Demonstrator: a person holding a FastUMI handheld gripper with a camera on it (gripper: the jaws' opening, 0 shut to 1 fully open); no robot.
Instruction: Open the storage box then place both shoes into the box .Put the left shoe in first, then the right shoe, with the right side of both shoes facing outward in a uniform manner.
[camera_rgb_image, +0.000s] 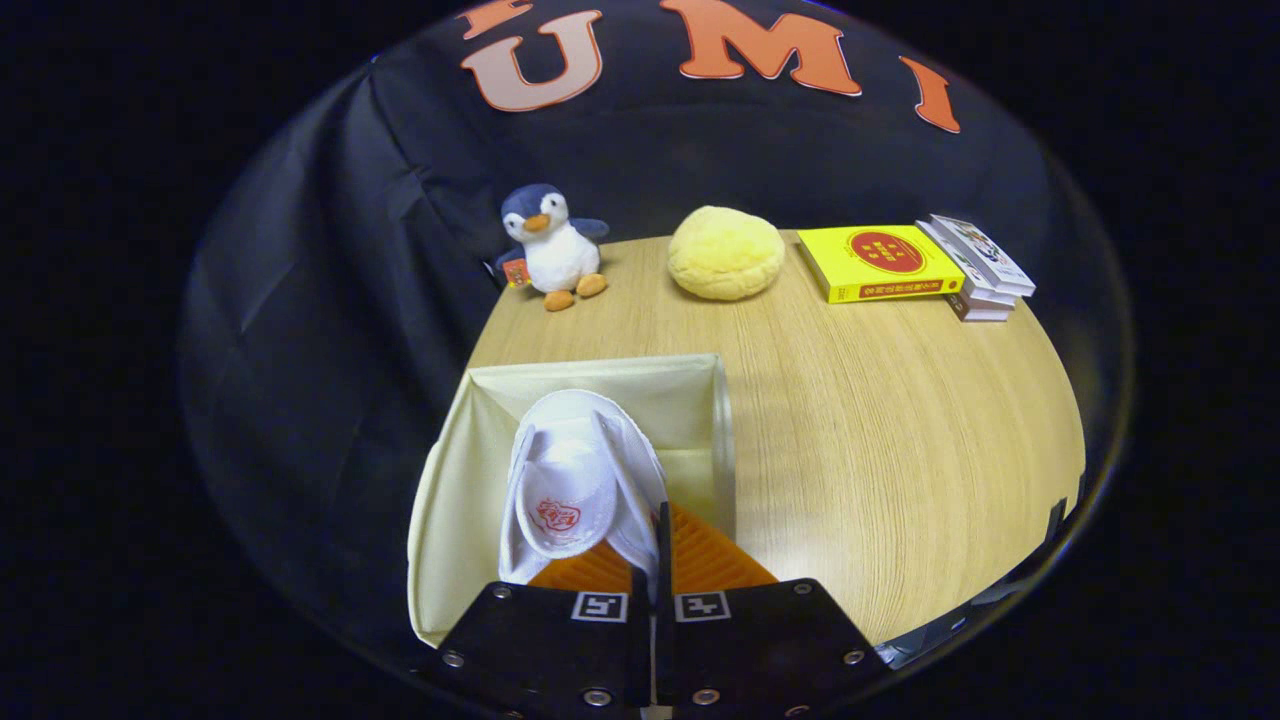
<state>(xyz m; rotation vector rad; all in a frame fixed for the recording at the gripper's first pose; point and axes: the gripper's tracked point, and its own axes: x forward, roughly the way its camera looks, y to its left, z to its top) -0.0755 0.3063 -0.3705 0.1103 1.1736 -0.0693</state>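
The gripper (652, 560) is clenching one white slipper (575, 485) between its fingers, holding it over the open cream box (450, 490) at the table's (900, 430) near left edge. Right of the box, bare wood is lying open. Along the far edge are sitting one penguin (550, 245), one yellow cushion (726, 252), one yellow book (880, 262) and a small stack (980, 268).

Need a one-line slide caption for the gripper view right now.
Gripper shut on a white slipper, holding it over the open cream storage box on the wooden table.
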